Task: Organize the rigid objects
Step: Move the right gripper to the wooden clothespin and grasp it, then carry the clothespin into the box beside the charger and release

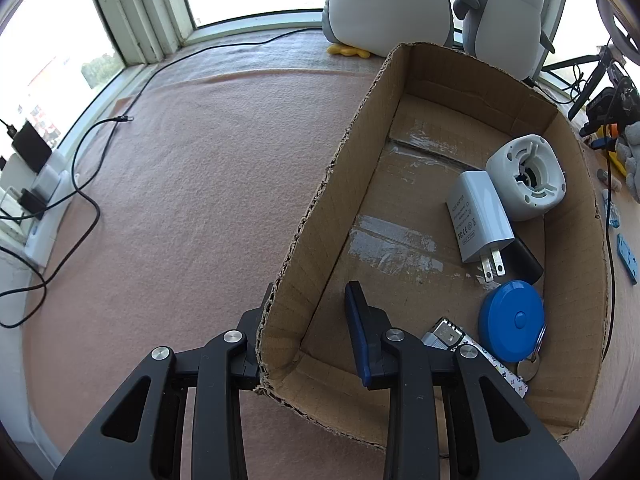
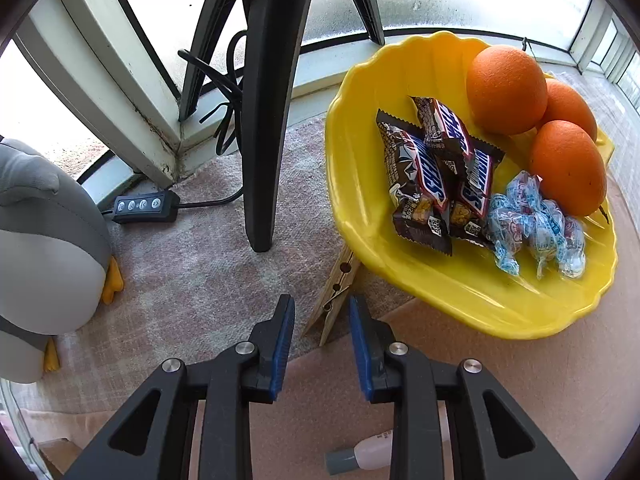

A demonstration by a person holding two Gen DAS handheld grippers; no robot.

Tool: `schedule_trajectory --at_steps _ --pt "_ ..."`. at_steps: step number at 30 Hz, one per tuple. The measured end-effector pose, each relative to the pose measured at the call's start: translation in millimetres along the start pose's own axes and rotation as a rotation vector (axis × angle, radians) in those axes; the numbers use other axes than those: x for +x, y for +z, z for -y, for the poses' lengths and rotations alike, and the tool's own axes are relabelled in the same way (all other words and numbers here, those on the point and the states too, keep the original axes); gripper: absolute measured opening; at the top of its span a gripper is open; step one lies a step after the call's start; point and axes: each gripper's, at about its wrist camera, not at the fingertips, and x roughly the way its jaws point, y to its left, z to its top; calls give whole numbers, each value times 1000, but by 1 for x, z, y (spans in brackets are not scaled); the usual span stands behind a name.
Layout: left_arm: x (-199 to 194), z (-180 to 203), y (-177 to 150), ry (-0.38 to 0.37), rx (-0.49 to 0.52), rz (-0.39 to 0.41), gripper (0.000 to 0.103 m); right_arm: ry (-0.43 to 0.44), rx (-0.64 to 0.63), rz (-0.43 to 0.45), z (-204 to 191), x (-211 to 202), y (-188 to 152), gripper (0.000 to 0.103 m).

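**Operator:** I start on the left. My left gripper [image 1: 308, 332] is clamped on the near-left wall of the cardboard box [image 1: 352, 152], one finger outside, the blue pad [image 1: 358, 332] inside.

**Partner:** What's in the box?

**Operator:** All along its right side: a white round gadget [image 1: 526, 178] at the back, a white plug adapter [image 1: 478, 216] touching it, a black piece [image 1: 526, 260] partly under the adapter, then a blue round tape measure [image 1: 512, 322] and a lighter [image 1: 444, 334] nearest me. Two plush penguins [image 1: 384, 4] stand behind the box.

**Partner:** And your right side?

**Operator:** My right gripper [image 2: 322, 340] points down at the pink cloth [image 2: 192, 272], its jaws apart, with nothing between them. A wooden clothespin [image 2: 336, 296] lies just beyond the fingertips, its far end under the yellow bowl [image 2: 440, 288]. The bowl holds candy bars [image 2: 436, 176], wrapped sweets [image 2: 536, 224] and three oranges [image 2: 506, 88].
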Motion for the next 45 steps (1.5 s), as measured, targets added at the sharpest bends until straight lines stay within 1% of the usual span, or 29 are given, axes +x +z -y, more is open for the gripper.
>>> schedule_trajectory --at_steps 4,5,7,9,11,16,17,24,29,33,40,41,45 --pt "0 0 0 0 1 0 29 -12 -8 13 -1 7 4 24" --pt "0 0 0 0 1 0 29 -14 -9 14 0 8 4 21" --pt "0 0 0 0 -1 -1 29 -13 -10 17 3 11 6 19" --pt "0 0 0 0 0 0 29 -11 -11 20 7 8 4 16" --pt "0 0 0 -1 -1 -1 29 -1 -2 19 11 5 3 11" --pt "0 0 0 -1 -2 -1 29 17 -26 35 11 -5 0 11" --pt "0 -1 0 -1 -3 -1 29 21 -32 41 9 -13 -5 11" --pt "1 -1 -1 -2 -8 3 29 65 -46 53 15 -27 -16 11" --pt "1 -3 0 -9 -18 -4 29 73 -110 66 15 -40 -40 11" --pt "1 -4 1 -12 -25 -8 29 124 -124 56 21 -54 -61 11" --pt "1 -4 0 -9 -20 -3 29 213 -175 46 26 -92 -100 11" --pt "0 -4 0 -9 -21 -4 29 229 -183 37 15 -99 -100 11" --pt "0 -4 1 -5 -15 -3 30 275 -255 36 6 -123 -124 11"
